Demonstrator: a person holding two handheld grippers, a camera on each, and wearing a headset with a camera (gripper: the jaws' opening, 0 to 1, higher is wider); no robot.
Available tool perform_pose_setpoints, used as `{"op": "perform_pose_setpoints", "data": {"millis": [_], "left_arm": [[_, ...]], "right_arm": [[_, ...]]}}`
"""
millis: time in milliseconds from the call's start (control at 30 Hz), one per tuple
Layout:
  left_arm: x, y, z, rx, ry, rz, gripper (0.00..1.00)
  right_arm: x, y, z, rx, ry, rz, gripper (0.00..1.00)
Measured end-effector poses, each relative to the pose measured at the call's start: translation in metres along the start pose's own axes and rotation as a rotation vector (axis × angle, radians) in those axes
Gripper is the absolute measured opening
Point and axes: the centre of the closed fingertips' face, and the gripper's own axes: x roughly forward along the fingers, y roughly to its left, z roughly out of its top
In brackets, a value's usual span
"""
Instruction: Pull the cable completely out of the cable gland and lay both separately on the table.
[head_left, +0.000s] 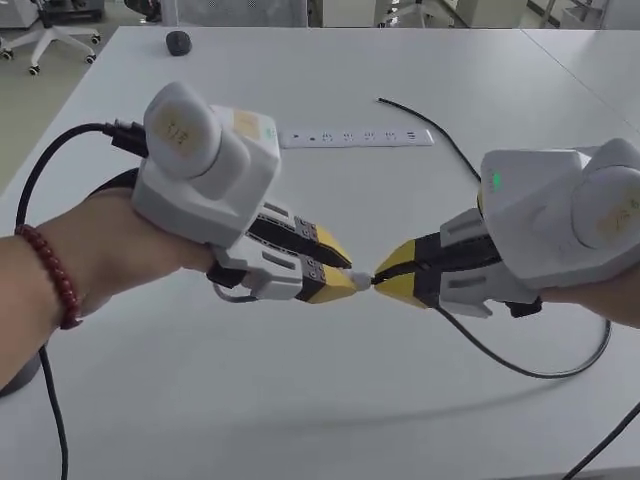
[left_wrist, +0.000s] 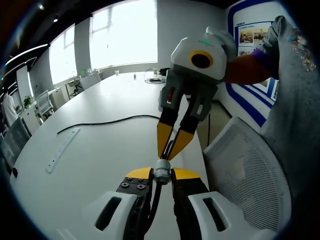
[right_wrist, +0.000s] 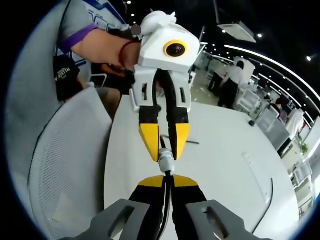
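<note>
A small grey-white cable gland (head_left: 361, 280) hangs above the white table (head_left: 300, 410), between the two grippers' yellow tips. My left gripper (head_left: 343, 276) comes in from the left and is shut on the gland (left_wrist: 161, 171). Facing it tip to tip, my right gripper (head_left: 386, 278) is shut on the black cable (head_left: 500, 362) right beside the gland. In the right gripper view the cable (right_wrist: 167, 200) runs back between my own jaws, and the gland (right_wrist: 166, 161) sits just ahead of them. Behind the gland, more cable (left_wrist: 154, 200) trails between the left jaws.
A white power strip (head_left: 355, 137) lies at mid-table with another thin black cable (head_left: 440, 135) beside it. A dark round object (head_left: 178, 42) sits near the far edge. A white mesh chair (left_wrist: 250, 160) stands beside the table.
</note>
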Motion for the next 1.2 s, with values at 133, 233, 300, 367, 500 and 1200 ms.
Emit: {"op": "perform_pose_setpoints", "data": {"millis": [133,233,300,367,500,1200], "left_arm": [[0.001,-0.002,-0.002,0.006,0.009,-0.018,0.21],[0.001,-0.001,-0.006,0.023,0.024,-0.003,0.24],[0.001,0.0,-0.007,0.022,0.026,0.006,0.24],[0.001,-0.002,-0.007,0.028,0.027,0.0,0.24],[0.002,0.0,-0.008,0.04,0.029,0.009,0.23],[-0.004,0.001,-0.015,0.068,0.075,0.028,0.15]], "right_arm": [[0.0,-0.002,-0.001,-0.002,0.003,-0.007,0.0],[-0.001,-0.004,-0.001,0.0,0.0,-0.014,0.0],[-0.001,-0.004,0.0,0.002,-0.003,-0.016,0.0],[-0.001,-0.003,0.0,0.011,-0.004,-0.009,0.0],[-0.001,-0.001,0.003,0.019,-0.011,-0.009,0.0],[-0.001,0.006,0.003,0.006,0.002,-0.006,0.0]]}}
